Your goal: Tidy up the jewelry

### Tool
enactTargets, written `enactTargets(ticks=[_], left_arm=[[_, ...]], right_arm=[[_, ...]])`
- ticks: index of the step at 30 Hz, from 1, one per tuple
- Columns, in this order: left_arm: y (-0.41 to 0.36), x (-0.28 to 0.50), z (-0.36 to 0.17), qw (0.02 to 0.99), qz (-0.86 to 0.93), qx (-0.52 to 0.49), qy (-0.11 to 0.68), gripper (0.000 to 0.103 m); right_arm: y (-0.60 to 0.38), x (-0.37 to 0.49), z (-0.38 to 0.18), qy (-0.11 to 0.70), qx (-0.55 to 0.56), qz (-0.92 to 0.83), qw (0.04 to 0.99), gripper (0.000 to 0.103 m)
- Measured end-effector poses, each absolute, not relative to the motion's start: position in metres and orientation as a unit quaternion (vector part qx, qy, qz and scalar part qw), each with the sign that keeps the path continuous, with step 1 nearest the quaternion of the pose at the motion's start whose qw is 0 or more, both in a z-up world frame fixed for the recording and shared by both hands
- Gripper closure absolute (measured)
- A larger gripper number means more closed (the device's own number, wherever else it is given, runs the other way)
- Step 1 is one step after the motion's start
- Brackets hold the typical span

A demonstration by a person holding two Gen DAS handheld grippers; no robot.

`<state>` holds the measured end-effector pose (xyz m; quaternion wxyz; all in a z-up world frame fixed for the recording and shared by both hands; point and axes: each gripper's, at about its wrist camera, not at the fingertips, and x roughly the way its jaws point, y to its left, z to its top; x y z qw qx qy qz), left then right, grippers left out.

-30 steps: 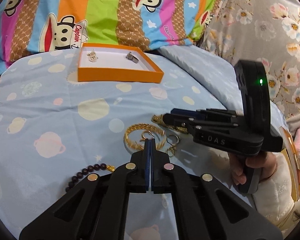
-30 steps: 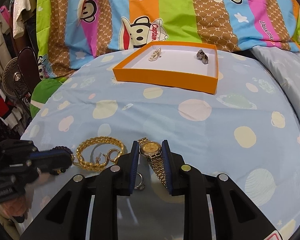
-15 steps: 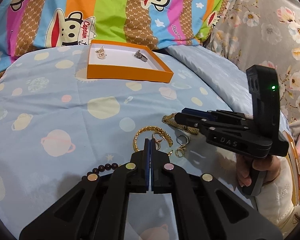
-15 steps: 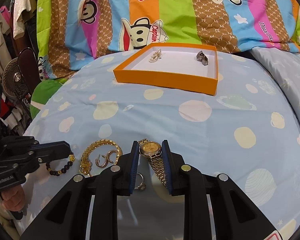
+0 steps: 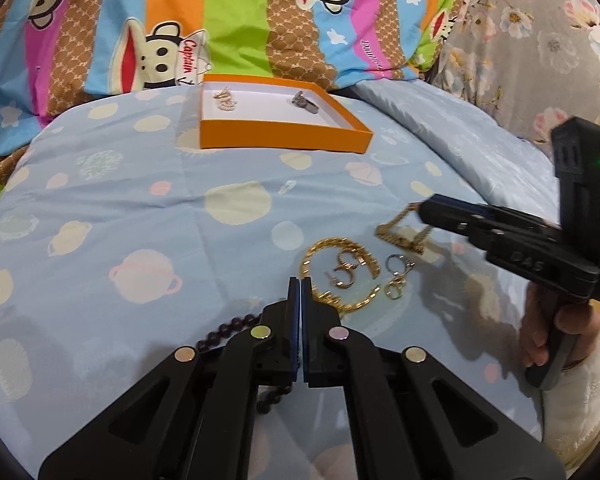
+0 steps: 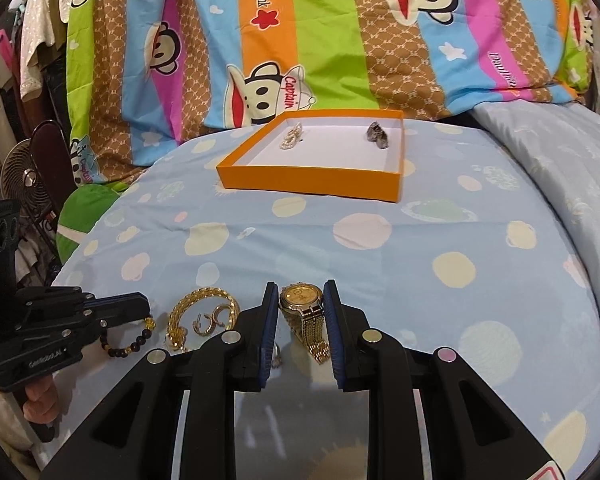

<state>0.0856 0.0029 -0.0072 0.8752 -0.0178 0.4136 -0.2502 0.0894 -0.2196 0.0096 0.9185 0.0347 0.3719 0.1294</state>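
Note:
My right gripper (image 6: 300, 294) is shut on a gold watch (image 6: 301, 297), its face between the pads and its strap hanging down. In the left wrist view the watch (image 5: 404, 234) dangles from the right gripper (image 5: 424, 210) just above the cloth. My left gripper (image 5: 300, 282) is shut with nothing between its pads. It points at a gold chain bracelet (image 5: 342, 246) that encircles hoop earrings (image 5: 346, 274). A dark bead bracelet (image 5: 228, 328) lies partly under the left fingers. The orange box (image 6: 312, 182) at the back holds a pearly piece (image 6: 292, 138) and a grey piece (image 6: 377, 135).
Two small rings (image 5: 396, 266) lie right of the gold bracelet. The jewelry rests on a light blue spotted sheet (image 5: 140, 220) over a bed. A striped monkey-print quilt (image 6: 320, 40) rises behind the box. A fan (image 6: 24, 176) and clothes stand off the left edge.
The right gripper has lifted slightly with the watch, raising its strap off the sheet. The left gripper has drawn back to the left from the gold bracelet, uncovering the bead bracelet.

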Motion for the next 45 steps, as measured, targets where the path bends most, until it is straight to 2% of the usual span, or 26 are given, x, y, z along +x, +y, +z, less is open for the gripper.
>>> enactTargets(ticks=[4,8,14,20,23,29,40,45], left_arm=[[0.022,0.074,-0.009,0.880,-0.229,-0.013,0.415,0.101],[0.045,0.063,-0.017,0.884,-0.193,-0.003,0.425,0.085],[0.055,0.057,-0.020,0.881,-0.192,-0.014,0.433,0.068],[0.042,0.054,-0.006,0.885,-0.211,-0.009,0.416,0.068],[0.032,0.058,-0.007,0.884,-0.209,0.001,0.419,0.056],[0.039,0.068,-0.021,0.876,-0.185,-0.011,0.445,0.056],[0.036,0.066,-0.023,0.873,-0.206,-0.015,0.441,0.059],[0.035,0.065,-0.024,0.871,-0.213,-0.019,0.442,0.080]], right_arm=[[-0.223,0.068,0.010,0.372,0.046,0.119,0.920,0.081],[-0.223,0.048,0.011,0.370,0.056,0.119,0.920,0.081],[-0.219,0.029,0.007,0.379,0.061,0.115,0.916,0.081],[-0.218,0.015,-0.005,0.400,0.066,0.109,0.908,0.081],[-0.218,0.010,-0.009,0.405,0.069,0.109,0.905,0.081],[-0.219,0.007,-0.015,0.414,0.069,0.107,0.901,0.081],[-0.213,0.009,-0.020,0.420,0.062,0.106,0.899,0.080],[-0.210,0.010,-0.021,0.422,0.056,0.103,0.899,0.079]])
